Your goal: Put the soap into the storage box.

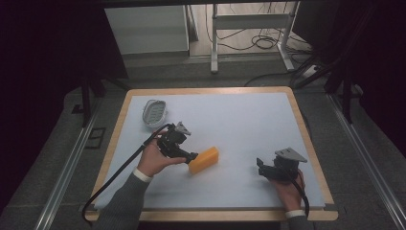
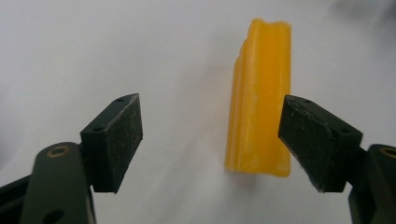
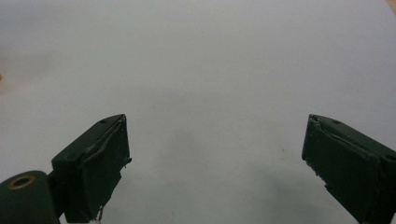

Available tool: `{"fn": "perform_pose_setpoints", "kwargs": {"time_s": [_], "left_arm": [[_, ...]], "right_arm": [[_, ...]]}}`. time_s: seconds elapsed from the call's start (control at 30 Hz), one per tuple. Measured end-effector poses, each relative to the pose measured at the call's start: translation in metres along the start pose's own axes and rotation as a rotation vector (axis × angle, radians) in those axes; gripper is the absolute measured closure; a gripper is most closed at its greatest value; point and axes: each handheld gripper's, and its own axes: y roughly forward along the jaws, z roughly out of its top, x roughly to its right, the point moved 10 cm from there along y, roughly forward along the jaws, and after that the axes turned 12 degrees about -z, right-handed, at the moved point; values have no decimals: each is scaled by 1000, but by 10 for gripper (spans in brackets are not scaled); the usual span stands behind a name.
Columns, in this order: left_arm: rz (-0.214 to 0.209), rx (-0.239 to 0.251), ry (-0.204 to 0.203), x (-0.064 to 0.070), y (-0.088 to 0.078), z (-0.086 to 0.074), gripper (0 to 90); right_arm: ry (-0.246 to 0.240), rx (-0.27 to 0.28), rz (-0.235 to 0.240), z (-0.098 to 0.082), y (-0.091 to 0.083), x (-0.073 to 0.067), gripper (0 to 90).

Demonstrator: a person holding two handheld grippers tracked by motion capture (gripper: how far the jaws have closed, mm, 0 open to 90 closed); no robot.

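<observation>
An orange bar of soap (image 1: 204, 159) lies on the white mat (image 1: 230, 120) a little left of the middle. My left gripper (image 1: 190, 157) is at its left end, open. In the left gripper view the soap (image 2: 259, 98) stands lengthwise between the jaws, close to the right pad (image 2: 310, 144) and well clear of the left pad (image 2: 119, 140). A grey oval soap dish (image 1: 155, 113) rests at the back left of the mat. My right gripper (image 1: 261, 166) is open over bare mat at the front right, with nothing between its fingertips (image 3: 95, 170).
The mat covers a wooden table (image 1: 210, 215) whose rim shows all round. A black cable (image 1: 115, 177) trails from the left gripper toward the front left corner. Beyond the table stand a white frame (image 1: 249, 28) and loose cables on the floor.
</observation>
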Motion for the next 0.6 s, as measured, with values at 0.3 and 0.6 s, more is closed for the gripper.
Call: {"fn": "perform_pose_setpoints", "kwargs": {"time_s": [0.3,0.6], "left_arm": [[3,-34,36,9,10,9,230],[-17,-57,61,18,21,17,231]], "right_arm": [[-6,3,-1,0,0,0,77],[-2,2,-2,0,0,0,77]]}}
